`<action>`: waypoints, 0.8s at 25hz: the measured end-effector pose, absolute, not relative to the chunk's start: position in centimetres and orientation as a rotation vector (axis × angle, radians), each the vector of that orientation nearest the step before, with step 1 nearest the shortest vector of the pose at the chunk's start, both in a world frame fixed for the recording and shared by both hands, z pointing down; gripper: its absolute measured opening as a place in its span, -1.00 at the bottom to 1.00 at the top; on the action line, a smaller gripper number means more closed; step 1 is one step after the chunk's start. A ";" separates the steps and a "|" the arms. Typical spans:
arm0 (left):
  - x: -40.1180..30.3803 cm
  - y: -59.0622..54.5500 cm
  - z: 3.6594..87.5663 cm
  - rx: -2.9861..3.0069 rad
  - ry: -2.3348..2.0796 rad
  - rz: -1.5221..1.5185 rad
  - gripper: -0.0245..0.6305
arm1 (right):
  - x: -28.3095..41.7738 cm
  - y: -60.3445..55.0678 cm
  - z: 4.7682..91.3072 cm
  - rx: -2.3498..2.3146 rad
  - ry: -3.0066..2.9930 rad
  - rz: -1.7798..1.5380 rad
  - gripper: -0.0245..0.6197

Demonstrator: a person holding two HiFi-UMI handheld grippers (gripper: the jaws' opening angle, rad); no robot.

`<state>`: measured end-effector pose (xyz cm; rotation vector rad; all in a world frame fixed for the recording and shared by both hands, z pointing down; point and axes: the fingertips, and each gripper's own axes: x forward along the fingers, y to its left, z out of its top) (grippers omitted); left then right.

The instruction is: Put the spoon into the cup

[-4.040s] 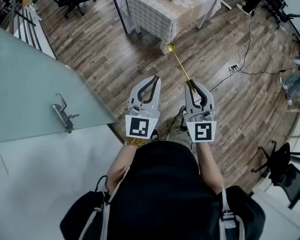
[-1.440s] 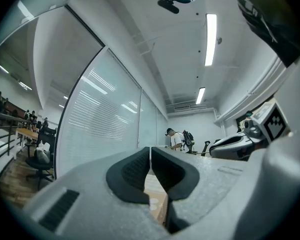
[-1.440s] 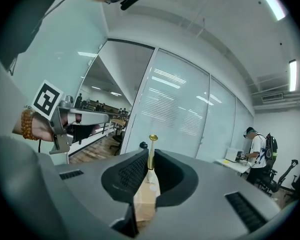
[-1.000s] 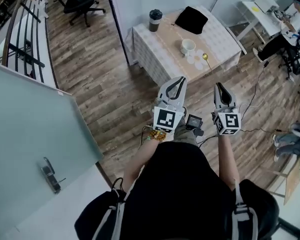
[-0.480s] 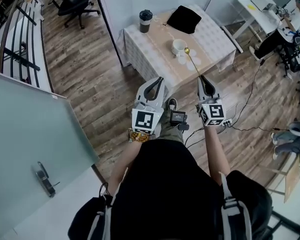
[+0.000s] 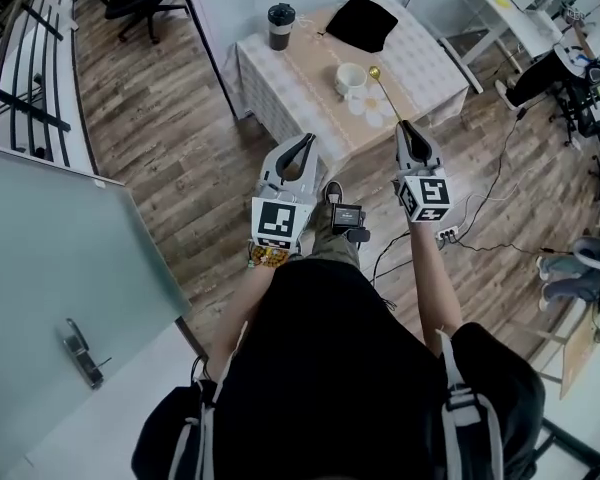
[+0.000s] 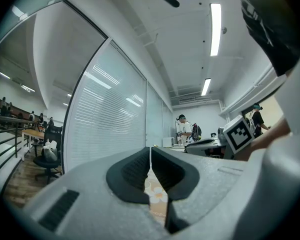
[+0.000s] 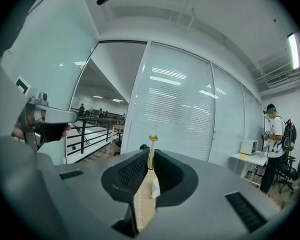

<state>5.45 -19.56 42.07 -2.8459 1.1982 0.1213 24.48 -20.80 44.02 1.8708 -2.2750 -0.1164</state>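
A white cup (image 6: 350,77) stands on a small table (image 6: 292,73) with a checked cloth, ahead of me in the head view. My right gripper (image 6: 405,128) is shut on the handle of a thin gold spoon (image 6: 385,91), whose bowl hovers just right of the cup. In the right gripper view the spoon (image 8: 150,151) sticks straight up out of the closed right gripper (image 8: 149,167). My left gripper (image 6: 301,146) is shut and holds nothing, in front of the table's near edge. Seen in the left gripper view, the left gripper (image 7: 150,160) has its jaws together.
On the table also stand a dark lidded tumbler (image 6: 279,25) at the far left and a black cloth (image 6: 362,21) at the back. A glass partition (image 6: 60,238) stands on my left. Cables (image 6: 460,233) lie on the wooden floor to the right; office chairs and seated people are further off.
I have walked up to the table; it is closer and more central now. The spoon's bowl, held in the right gripper throughout, has come in beside the cup.
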 end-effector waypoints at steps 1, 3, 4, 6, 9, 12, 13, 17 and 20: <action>5.6 -19.9 42.1 -2.846 1.200 0.121 -0.85 | 24.6 -21.3 44.2 1.875 -2.275 -0.109 -0.81; 5.7 -20.4 42.2 -2.848 1.208 0.121 -0.85 | 24.8 -22.1 44.8 1.876 -2.267 -0.090 -0.81; 5.9 -20.8 42.4 -2.850 1.213 0.121 -0.85 | 24.8 -22.4 45.2 1.870 -2.264 -0.081 -0.81; 6.2 -21.5 42.5 -2.853 1.219 0.119 -0.85 | 24.9 -23.2 45.8 1.858 -2.262 -0.069 -0.81; 6.7 -22.5 42.6 -2.851 1.225 0.107 -0.85 | 25.3 -24.3 46.7 1.844 -2.258 -0.053 -0.81; 7.0 -23.4 42.7 -2.840 1.236 0.091 -0.85 | 25.7 -25.6 47.3 1.826 -2.255 -0.044 -0.81; 7.1 -23.8 42.7 -2.835 1.239 0.085 -0.85 | 25.8 -26.1 47.5 1.824 -2.257 -0.040 -0.81; 7.3 -24.7 43.0 -2.824 1.256 0.063 -0.85 | 26.7 -27.9 49.0 1.810 -2.236 -0.015 -0.81; 7.3 -25.2 43.3 -2.818 1.272 0.048 -0.85 | 26.8 -28.8 50.5 1.777 -2.216 -0.001 -0.81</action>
